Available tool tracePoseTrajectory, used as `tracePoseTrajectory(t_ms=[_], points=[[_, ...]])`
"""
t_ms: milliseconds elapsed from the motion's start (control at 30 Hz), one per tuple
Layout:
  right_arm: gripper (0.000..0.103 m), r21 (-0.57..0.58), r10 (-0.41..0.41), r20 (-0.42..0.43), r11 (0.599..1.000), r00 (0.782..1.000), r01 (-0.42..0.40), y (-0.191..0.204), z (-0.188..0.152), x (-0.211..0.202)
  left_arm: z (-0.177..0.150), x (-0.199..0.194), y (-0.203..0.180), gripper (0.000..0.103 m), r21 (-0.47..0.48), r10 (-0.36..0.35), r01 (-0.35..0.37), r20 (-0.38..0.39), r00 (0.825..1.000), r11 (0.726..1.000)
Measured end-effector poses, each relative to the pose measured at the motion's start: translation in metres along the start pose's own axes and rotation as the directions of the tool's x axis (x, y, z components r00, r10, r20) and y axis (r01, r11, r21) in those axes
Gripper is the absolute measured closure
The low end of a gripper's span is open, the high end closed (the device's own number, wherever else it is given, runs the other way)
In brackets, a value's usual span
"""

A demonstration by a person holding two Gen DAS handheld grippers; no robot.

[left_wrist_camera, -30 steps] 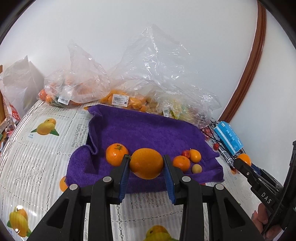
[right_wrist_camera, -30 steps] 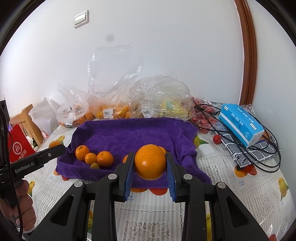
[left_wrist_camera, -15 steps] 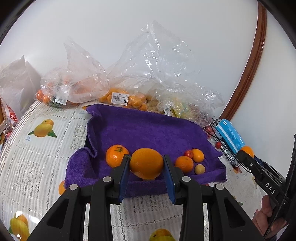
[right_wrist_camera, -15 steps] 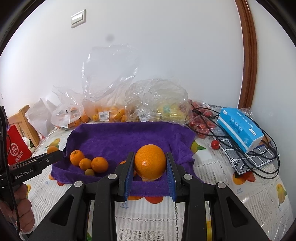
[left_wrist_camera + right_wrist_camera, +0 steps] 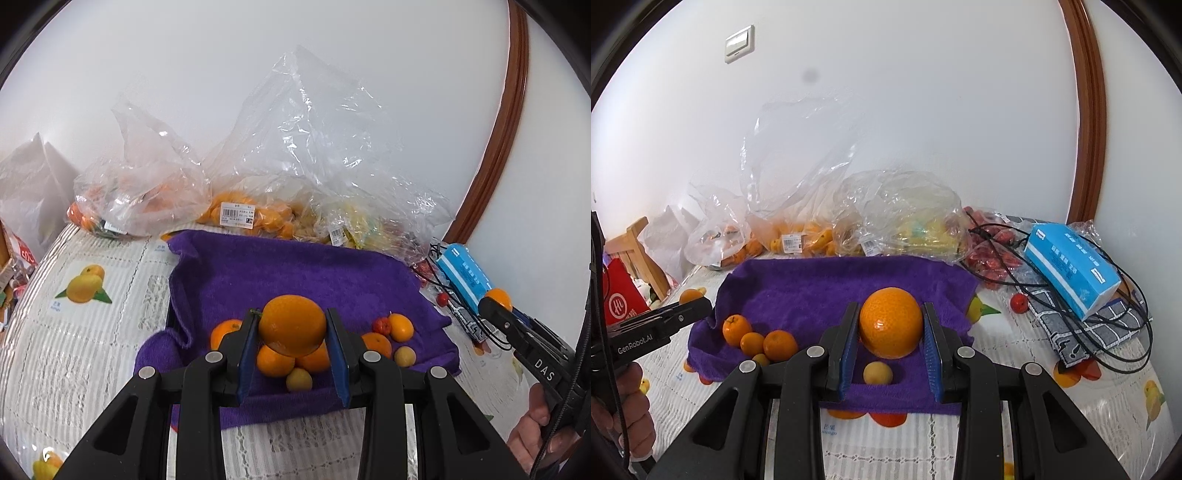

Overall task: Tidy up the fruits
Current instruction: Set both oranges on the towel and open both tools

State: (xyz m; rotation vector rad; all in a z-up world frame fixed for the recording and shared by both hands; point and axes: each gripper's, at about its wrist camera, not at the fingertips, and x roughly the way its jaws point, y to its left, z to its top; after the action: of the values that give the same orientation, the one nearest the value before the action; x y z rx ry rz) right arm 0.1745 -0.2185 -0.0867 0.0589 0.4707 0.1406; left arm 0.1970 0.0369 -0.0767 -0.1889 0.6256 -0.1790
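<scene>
My left gripper [image 5: 291, 314] is shut on a large orange [image 5: 291, 334], held just above the near part of a purple towel [image 5: 295, 273]. Beneath it on the towel lie small oranges [image 5: 275, 361], a pale yellow fruit [image 5: 299, 379] and a small red fruit [image 5: 381, 325]. My right gripper [image 5: 890, 309] is shut on another large orange [image 5: 891, 328] over the towel [image 5: 831, 284], with a small yellow fruit [image 5: 877, 373] under it. Three small oranges [image 5: 752, 343] sit at the towel's left. Each gripper shows at the edge of the other's view, with a hand below it.
Clear plastic bags of fruit [image 5: 236, 218] line the wall behind the towel. At the right lie a blue tissue box [image 5: 1071, 266], black cables [image 5: 1115, 343], a checked cloth and a loose red fruit [image 5: 1018, 302]. A red bag [image 5: 618, 299] and wooden chair stand left.
Both grippers have carried their oranges forward over the towel's near edge. The towel and its small fruits now sit lower and closer in both views. Both grips are unchanged.
</scene>
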Motion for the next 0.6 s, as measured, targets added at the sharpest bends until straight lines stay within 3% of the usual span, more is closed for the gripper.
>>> tracePoseTrajectory(t_ms=[367, 600], points=[[0.071, -0.035, 0.015, 0.023, 0.999, 1.000, -0.014, 0.000, 0.016, 0.029, 0.014, 0.032, 0.010, 0.070, -0.025, 0.005, -0.005, 0.001, 1.000, 1.000], [0.071, -0.008, 0.029, -0.092, 1.000, 0.995, -0.029, -0.011, -0.008, 0.073, 0.003, 0.056, 0.022, 0.070, -0.052, -0.003, 0.001, -0.037, 0.999, 0.999]])
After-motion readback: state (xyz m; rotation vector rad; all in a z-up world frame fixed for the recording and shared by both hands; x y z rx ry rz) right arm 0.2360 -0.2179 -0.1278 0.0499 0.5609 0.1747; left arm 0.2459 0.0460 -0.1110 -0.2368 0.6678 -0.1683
